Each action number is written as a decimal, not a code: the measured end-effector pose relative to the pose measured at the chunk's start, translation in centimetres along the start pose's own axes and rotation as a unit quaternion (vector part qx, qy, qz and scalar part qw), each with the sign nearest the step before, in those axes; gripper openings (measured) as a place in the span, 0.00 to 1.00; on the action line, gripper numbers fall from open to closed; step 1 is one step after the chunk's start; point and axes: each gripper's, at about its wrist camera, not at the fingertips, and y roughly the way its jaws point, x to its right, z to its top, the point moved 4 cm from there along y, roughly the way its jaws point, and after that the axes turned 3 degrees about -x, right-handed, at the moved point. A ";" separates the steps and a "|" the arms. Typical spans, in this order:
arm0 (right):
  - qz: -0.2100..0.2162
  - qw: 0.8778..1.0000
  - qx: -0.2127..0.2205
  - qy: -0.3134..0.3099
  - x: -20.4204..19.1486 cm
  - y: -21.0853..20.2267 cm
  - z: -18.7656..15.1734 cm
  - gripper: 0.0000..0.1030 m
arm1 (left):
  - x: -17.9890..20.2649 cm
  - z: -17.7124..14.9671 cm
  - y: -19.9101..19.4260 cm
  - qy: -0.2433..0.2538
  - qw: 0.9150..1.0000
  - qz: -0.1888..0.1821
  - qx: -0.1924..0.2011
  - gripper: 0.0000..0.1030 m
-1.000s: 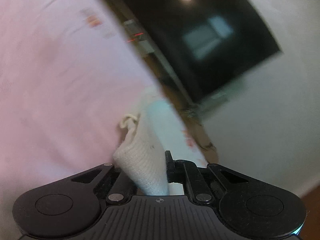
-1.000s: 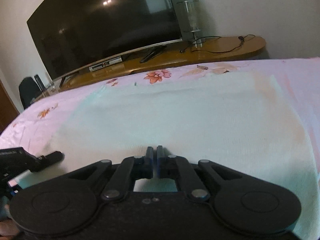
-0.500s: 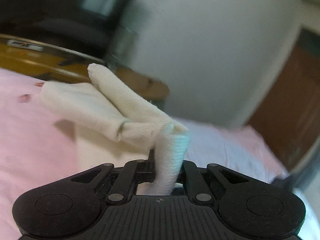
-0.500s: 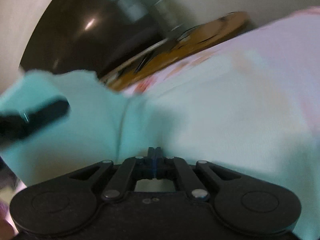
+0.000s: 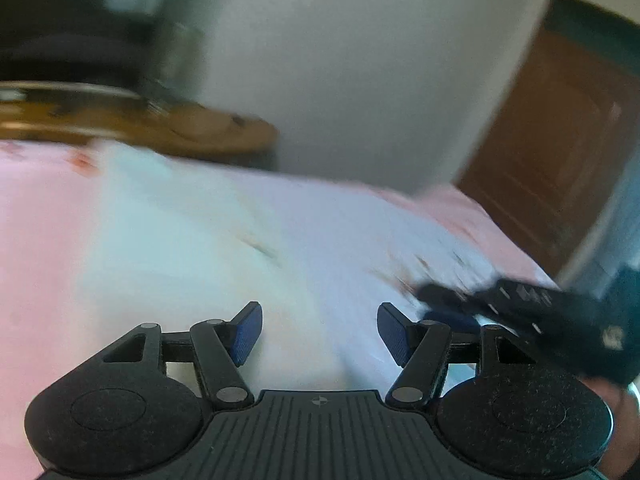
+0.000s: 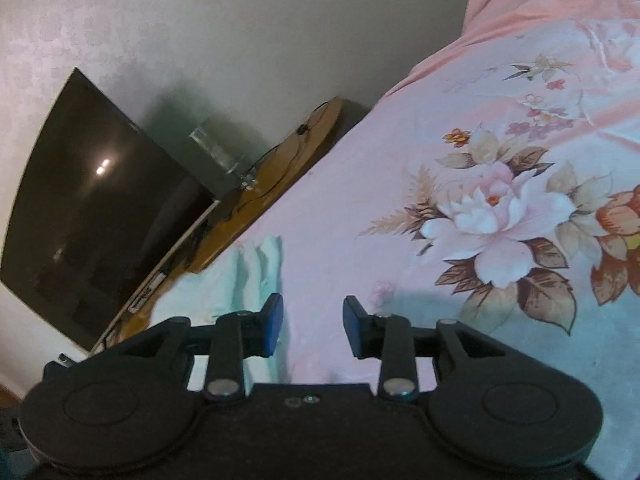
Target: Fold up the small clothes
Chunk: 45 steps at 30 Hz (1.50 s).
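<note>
A pale whitish-mint cloth (image 5: 208,240) lies spread on the pink bed, blurred in the left wrist view. My left gripper (image 5: 319,332) is open and empty just above it. The right gripper shows as a dark blurred shape (image 5: 520,312) at the right of that view. In the right wrist view my right gripper (image 6: 313,326) is open and empty. A rumpled edge of the mint cloth (image 6: 244,276) lies just left of its left finger.
The pink floral bedsheet (image 6: 500,208) fills the right. A wooden TV stand (image 6: 280,176) with a dark curved TV (image 6: 92,200) and a glass jar (image 6: 218,148) stands beyond the bed. A brown door (image 5: 560,152) is at the right.
Both grippers have opened and let go of the cloth they held. The left gripper's cloth fold now lies down on the bed. The right gripper has swung toward the floral sheet.
</note>
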 end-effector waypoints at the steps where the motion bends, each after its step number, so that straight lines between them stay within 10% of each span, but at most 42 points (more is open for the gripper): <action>1: 0.012 1.000 -0.006 -0.008 -0.6 0.4 -0.1 0.35 | -1.4 0.5 -0.7 -0.006 1.000 0.019 0.011 0.63; 7: 0.052 0.995 -0.058 -0.068 -5.7 5.8 -1.6 0.47 | -10.1 2.9 -0.6 -0.051 0.993 0.110 -0.003 0.63; 20: 0.068 0.976 -0.161 -0.131 -8.1 11.3 -3.4 0.44 | -12.0 0.7 2.1 -0.055 0.993 0.102 -0.032 0.63; 29: 0.100 0.980 -0.166 -0.051 -7.0 13.7 -2.0 0.39 | -13.4 2.0 2.9 -0.071 0.992 0.101 -0.015 0.63; 32: 0.073 0.981 -0.150 -0.101 -8.0 12.8 -2.6 0.09 | -12.8 2.7 3.7 -0.063 0.992 0.102 -0.025 0.63; 38: 0.060 0.984 -0.088 -0.142 -8.9 8.5 -2.2 0.09 | -10.8 2.9 4.5 -0.036 0.995 0.081 -0.039 0.63; 45: 0.022 0.988 -0.115 -0.105 -5.4 9.9 -3.2 0.12 | -10.4 2.5 5.1 -0.035 0.995 0.075 -0.051 0.63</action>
